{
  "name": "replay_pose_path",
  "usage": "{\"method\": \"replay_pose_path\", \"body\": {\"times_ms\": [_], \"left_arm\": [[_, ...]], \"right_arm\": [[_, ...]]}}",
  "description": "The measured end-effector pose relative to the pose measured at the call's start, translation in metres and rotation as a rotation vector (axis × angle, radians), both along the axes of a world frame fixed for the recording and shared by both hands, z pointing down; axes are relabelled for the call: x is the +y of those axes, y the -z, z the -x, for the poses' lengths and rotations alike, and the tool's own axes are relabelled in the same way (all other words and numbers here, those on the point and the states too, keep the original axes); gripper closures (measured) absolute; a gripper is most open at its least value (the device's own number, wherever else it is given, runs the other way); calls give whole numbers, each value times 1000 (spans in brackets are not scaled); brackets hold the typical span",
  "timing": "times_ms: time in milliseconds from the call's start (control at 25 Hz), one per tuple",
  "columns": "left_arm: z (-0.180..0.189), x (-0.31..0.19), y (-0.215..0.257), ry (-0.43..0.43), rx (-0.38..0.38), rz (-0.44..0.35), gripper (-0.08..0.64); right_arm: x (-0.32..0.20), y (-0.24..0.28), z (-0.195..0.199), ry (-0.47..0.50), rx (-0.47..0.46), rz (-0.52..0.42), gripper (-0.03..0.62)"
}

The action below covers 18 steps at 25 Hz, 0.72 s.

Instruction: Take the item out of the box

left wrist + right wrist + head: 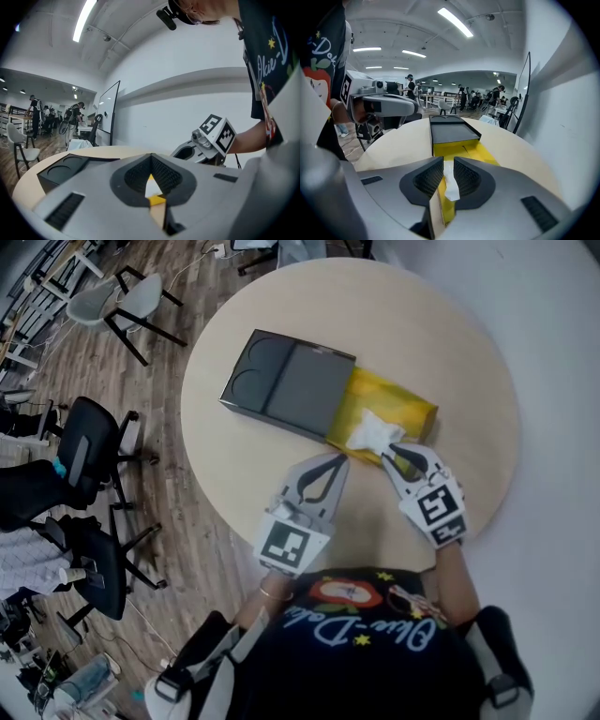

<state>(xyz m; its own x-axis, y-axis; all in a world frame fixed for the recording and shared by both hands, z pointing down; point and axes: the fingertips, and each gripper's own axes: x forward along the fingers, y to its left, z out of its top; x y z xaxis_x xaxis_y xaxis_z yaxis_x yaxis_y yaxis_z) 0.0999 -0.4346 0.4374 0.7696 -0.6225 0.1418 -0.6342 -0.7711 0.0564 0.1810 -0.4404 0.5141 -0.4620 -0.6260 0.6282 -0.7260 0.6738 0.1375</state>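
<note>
Two grippers met at a yellow box [405, 411] on the round tabletop [422, 324]. The right gripper [392, 452] pinched a white tissue [373, 430] poking from the box's near end. The left gripper [336, 461] sat closed and empty. The tissue looked soft, light and tearable, so it was probably best gripped low.

Bright ceiling strip lights [454, 22]; fisheye-warped, vignetted edges.

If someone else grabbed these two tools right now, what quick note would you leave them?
Right gripper: shut on the white tissue sticking up from the yellow box.
Left gripper: shut, empty, tips by the box's near edge.
Box: on the round table, joined to a dark grey case.
Done: tissue gripped.
Left: pull it clear.
</note>
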Motion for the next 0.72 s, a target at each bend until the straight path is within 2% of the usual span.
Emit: {"method": "replay_pose_path", "body": {"times_ms": [240,520,720], "left_arm": [[14,-7,2,26,14,6,574],[24,-16,-6,71,22,36,574],[30,-19,-13,84,32,49,574]], "right_arm": [[-8,-25,2,81,110,108,548],[-13,-59,-3,169,164,241,531],[-17,-77,-3,209,201,301,531]]}}
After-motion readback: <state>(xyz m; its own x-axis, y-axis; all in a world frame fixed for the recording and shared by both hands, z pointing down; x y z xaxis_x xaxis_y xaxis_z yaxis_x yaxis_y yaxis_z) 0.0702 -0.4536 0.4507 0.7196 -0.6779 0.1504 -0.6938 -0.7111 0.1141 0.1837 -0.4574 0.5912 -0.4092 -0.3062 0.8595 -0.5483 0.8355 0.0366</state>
